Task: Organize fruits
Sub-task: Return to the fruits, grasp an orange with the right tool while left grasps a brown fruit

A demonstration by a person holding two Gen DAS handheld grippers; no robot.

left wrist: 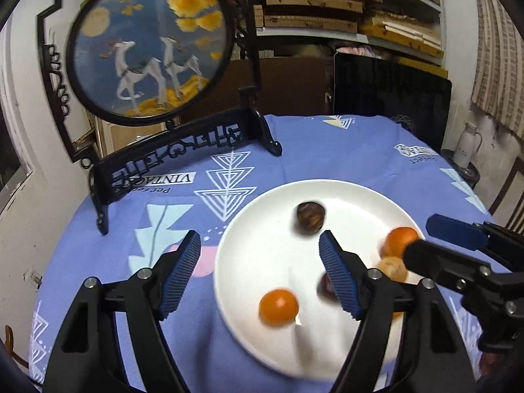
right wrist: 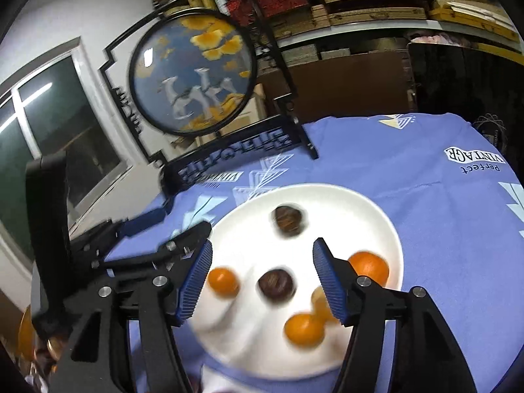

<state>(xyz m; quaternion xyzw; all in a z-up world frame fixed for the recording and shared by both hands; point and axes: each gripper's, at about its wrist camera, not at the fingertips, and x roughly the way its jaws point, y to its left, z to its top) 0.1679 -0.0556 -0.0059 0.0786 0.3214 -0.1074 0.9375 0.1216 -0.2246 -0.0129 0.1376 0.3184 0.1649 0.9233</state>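
Observation:
A white plate sits on the blue tablecloth and holds several small fruits. In the left wrist view I see an orange fruit near the front, a dark brown fruit at the back, and another orange at the right. My left gripper is open and empty above the plate's left part. My right gripper is open and empty above the plate, over a dark fruit, with oranges around it. The right gripper also shows in the left wrist view.
A round framed deer picture on a black stand rises at the table's back left. A dark screen leans behind the table. Shelves with wooden boxes fill the back wall. A white flask stands at the far right.

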